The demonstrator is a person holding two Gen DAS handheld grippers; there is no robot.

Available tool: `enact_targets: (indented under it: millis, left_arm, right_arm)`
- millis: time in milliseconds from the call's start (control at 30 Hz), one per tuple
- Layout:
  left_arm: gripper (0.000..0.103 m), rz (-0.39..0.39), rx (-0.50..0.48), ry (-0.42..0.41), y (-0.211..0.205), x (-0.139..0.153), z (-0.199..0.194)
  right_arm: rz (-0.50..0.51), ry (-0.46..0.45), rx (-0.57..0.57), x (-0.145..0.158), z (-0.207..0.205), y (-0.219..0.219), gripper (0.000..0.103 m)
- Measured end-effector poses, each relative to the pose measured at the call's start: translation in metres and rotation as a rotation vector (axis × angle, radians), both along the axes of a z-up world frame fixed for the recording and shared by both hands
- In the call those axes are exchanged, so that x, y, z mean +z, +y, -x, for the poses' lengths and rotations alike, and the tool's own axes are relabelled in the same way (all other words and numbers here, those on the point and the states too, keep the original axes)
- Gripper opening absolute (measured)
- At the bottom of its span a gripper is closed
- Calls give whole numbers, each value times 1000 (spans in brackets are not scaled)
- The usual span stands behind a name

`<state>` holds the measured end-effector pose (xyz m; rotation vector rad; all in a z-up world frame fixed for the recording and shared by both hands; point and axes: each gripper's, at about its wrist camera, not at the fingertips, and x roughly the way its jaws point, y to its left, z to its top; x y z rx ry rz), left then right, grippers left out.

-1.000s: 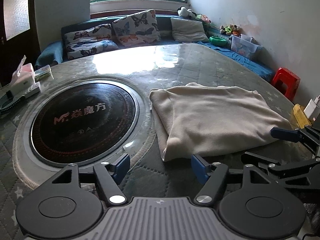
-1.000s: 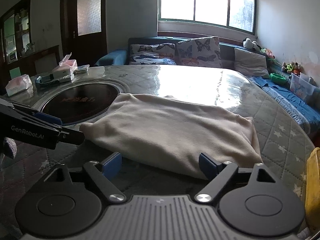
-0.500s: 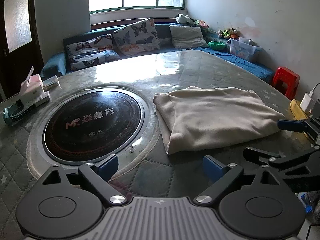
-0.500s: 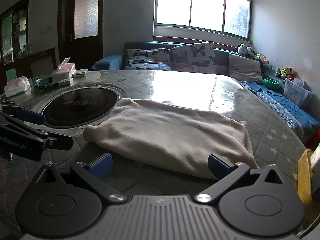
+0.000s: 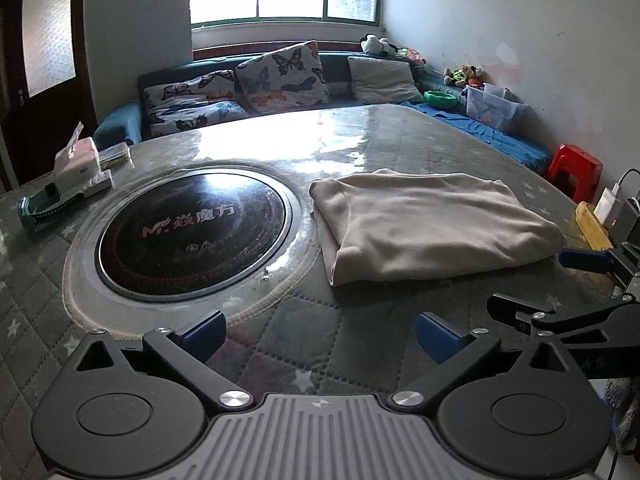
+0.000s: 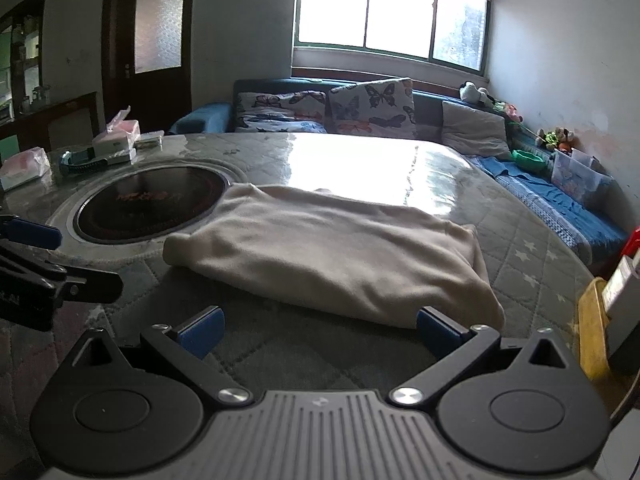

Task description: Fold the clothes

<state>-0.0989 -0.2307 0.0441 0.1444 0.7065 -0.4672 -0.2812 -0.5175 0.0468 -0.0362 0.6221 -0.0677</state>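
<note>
Pulling back with jaws now wider, left gripper and right gripper leave the folded beige fleece garment at twelve o'clock, apparently finished.

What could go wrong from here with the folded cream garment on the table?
The folded cream garment lies right beside the round black cooktop; if that plate is hot or dirty, a nudged edge could suffer. Both grippers, left gripper and right gripper, are open and empty, so another grab at the near fold might loosen the layers.
</note>
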Motion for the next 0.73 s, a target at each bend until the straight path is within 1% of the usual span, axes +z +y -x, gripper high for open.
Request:
enact_targets:
  millis: [133, 367, 733]
  left_arm:
    - [103, -7, 8, -5, 1, -2, 4]
    - [103, 7, 7, 1, 2, -3, 8]
    - [103, 14, 3, 3, 2, -4, 15]
  right_arm:
    - [-10, 15, -26, -4, 3, -1, 103]
    - [-5, 21, -58, -7, 9, 3, 103]
    - [-29, 27, -79, -10, 13, 5, 103]
